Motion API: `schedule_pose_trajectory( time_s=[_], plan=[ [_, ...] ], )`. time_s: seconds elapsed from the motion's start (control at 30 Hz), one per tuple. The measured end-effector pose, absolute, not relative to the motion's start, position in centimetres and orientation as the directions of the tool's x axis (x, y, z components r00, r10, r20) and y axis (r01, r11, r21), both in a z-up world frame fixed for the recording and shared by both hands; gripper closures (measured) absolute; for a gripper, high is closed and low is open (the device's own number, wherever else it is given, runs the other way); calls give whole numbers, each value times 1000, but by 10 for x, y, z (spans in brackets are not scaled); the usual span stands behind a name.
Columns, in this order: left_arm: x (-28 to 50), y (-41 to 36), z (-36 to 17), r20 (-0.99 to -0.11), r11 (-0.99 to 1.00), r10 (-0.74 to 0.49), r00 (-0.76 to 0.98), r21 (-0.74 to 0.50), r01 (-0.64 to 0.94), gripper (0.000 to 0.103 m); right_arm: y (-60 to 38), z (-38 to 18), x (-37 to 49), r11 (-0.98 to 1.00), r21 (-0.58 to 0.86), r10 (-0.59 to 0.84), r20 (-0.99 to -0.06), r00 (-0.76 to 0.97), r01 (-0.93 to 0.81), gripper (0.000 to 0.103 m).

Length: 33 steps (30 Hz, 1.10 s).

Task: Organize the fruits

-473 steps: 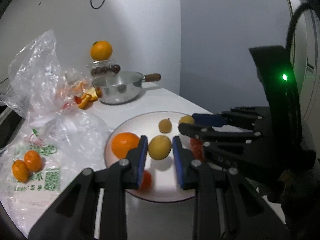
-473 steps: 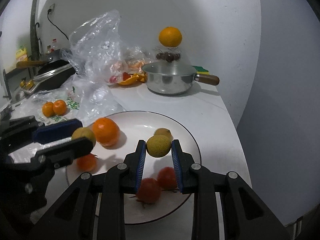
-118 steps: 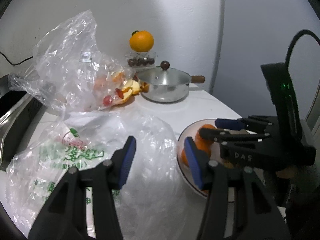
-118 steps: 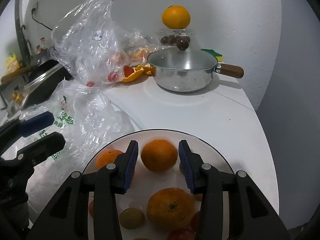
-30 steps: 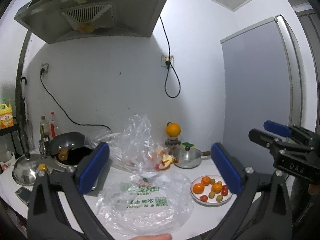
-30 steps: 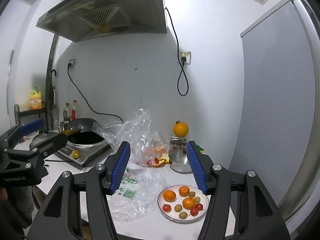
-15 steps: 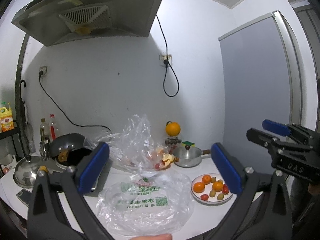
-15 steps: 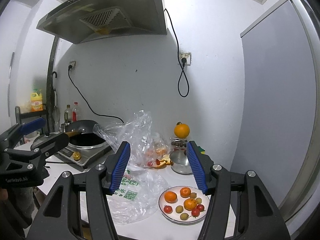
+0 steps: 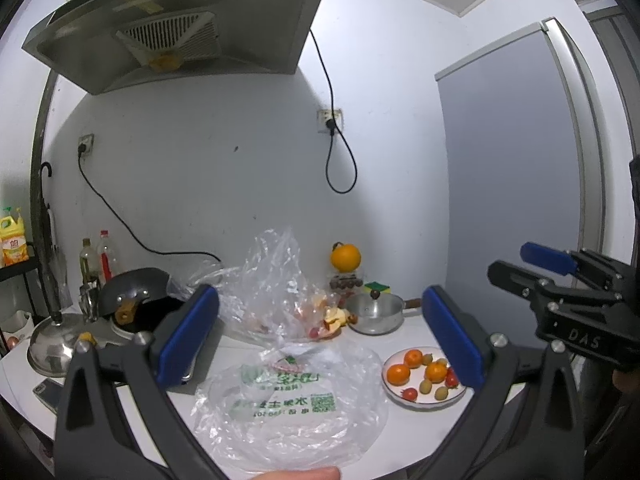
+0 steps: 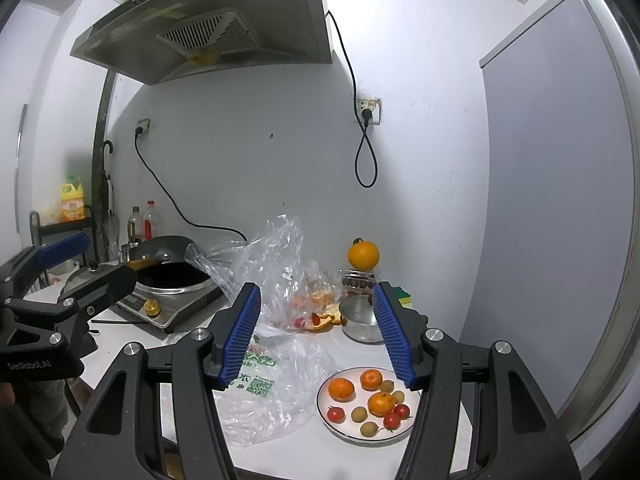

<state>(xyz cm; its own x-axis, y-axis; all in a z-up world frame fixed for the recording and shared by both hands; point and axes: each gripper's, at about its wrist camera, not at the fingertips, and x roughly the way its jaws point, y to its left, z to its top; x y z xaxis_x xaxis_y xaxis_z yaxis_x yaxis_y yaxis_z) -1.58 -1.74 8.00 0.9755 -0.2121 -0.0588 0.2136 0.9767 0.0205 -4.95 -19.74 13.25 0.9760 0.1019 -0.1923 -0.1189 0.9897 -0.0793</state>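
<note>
Both grippers are pulled well back from the counter compared with a few seconds ago, when they were right over the plate and bag; since half a second ago nothing visibly shifts. Left gripper (image 9: 320, 336) jaws wide, nothing between the blue pads, pointing level at the kitchen wall. Right gripper (image 10: 316, 336) jaws moderately apart, also empty, tilted slightly down.

White plate (image 10: 326, 416) sits on the white countertop (image 10: 340, 452), at its right end. On it: three orange mandarins (image 10: 341, 389), three red cherry tomatoes (image 10: 335, 413), and several small yellow-green round fruits (image 10: 359, 413). None touched by either gripper.

Just left of the plate lies a flat clear plastic bag with green print (image 9: 288, 396), looks empty. Behind it a second crumpled clear bag (image 9: 276, 280) stands up, with orange peel and red bits (image 9: 332, 318) at its base. Small steel saucepan with lid and wooden handle (image 9: 374, 316) behind the plate. Beyond the pan a large orange (image 9: 345, 257) rests on top of a clear container of dark round fruits (image 9: 346, 282). Green-yellow sponge (image 9: 378, 287) beside that.

Far left: black wok (image 10: 172, 268) on an induction cooker, steel lid (image 9: 52, 346), bottles (image 9: 96, 256), yellow jug (image 10: 73, 198). Range hood (image 9: 180, 28) overhead. Fingertip (image 9: 296, 474) at bottom edge of the left view.
</note>
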Motion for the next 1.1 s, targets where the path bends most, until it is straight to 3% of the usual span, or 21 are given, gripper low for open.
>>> schedule_pose_trajectory(
  time_s=[1.1],
  plan=[
    [-10,-20,72,-79,972,-228,970,33,231,1,-198,122,-46,991,-76,94,-225,970,-113,41]
  ],
)
